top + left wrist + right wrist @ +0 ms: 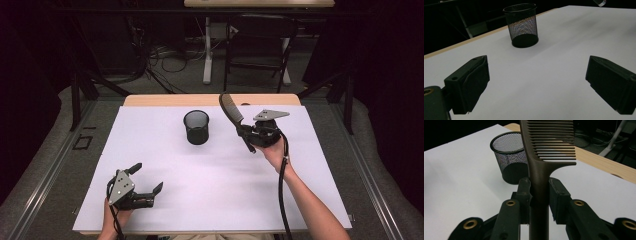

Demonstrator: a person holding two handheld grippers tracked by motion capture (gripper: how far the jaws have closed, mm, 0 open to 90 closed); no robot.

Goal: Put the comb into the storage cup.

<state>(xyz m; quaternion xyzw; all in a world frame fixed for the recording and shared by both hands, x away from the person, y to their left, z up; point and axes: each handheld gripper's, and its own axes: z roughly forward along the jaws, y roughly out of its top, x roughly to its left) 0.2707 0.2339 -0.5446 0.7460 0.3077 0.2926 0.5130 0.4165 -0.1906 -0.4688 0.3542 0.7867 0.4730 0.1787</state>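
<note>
So the right gripper (246, 131) has the comb (231, 112) clamped by its handle. In the right gripper view you can see both pads squeezed in against the handle of the comb (541, 170), with the toothed end sticking up past the jaws and the teeth pointing off to 3 o'clock in that shot. From the high view the comb leans up and toward 11 o'clock from the gripper, and the handle's tail pokes out below the jaws toward 5 o'clock. It's up off the table (215, 190), not resting on anything.

The cup (196, 127), a black mesh one, stands upright on the white sheet, sitting at about 9 o'clock from the right gripper, near it but not touching. In the right gripper view the cup (510, 157) shows behind the comb, a bit to the left of it. Can't see anything in it.

The left gripper (148, 177) is down in the near left part of the table, roughly 7 o'clock from the cup and well apart from it. Its jaws are spread wide with nothing between them, just bare sheet. In the left gripper view the cup (522, 25) is up at 12 o'clock, far off.
</note>
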